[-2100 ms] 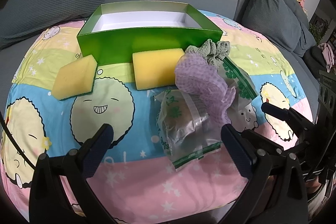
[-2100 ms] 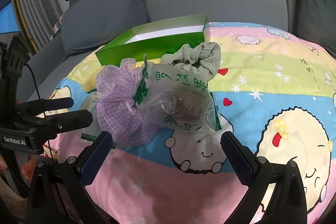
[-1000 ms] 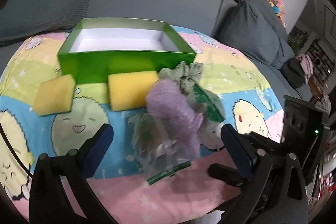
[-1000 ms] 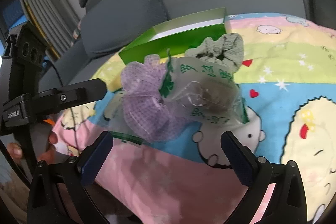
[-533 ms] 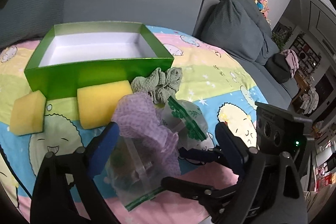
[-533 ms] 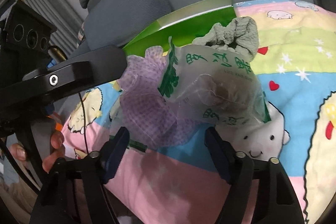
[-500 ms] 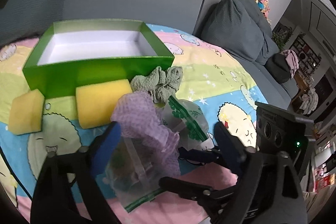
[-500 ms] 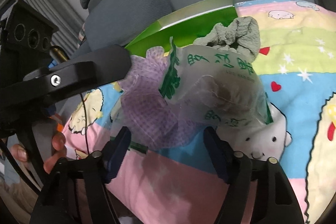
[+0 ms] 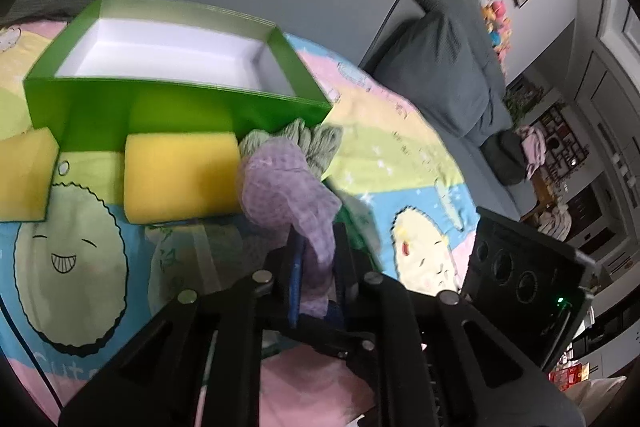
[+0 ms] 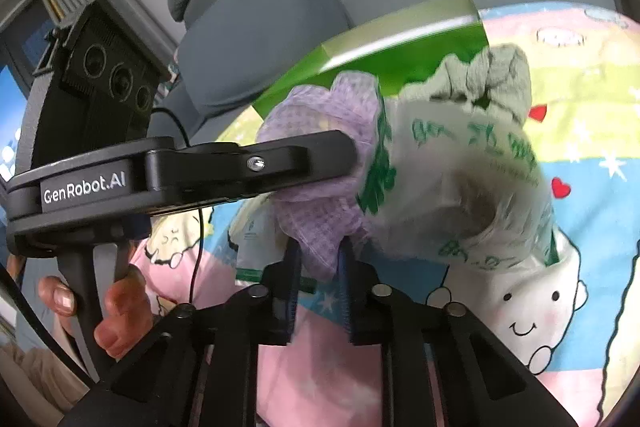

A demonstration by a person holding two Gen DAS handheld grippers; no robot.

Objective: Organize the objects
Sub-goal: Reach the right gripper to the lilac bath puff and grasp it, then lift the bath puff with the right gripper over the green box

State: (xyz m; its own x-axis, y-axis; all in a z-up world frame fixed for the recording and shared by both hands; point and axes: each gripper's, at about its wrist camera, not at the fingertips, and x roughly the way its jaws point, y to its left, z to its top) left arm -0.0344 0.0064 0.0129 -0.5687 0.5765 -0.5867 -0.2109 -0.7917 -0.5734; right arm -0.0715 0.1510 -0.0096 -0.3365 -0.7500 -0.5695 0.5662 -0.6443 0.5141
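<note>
A crumpled purple cloth point(image 9: 284, 183) lies in a pile on the cartoon blanket, in front of an open green box point(image 9: 176, 95) with a white inside. My left gripper point(image 9: 318, 267) is shut on the cloth's near end. My right gripper point(image 10: 318, 263) is shut on another part of the same purple cloth point(image 10: 320, 155). The left gripper's arm point(image 10: 180, 171) crosses the right wrist view. A clear plastic bag with green print point(image 10: 464, 183) and a grey-green cloth point(image 10: 492, 75) lie against the purple cloth.
Two yellow sponges point(image 9: 180, 175) point(image 9: 24, 175) lie in front of the box. Another clear bag point(image 9: 192, 255) lies under the pile. Grey sofa cushions point(image 9: 440, 67) rise behind the blanket. A hand point(image 10: 116, 311) holds the left gripper's handle.
Both grippers moved in from open and closed on the purple cloth, one from each side. The pile now sits much nearer in both views.
</note>
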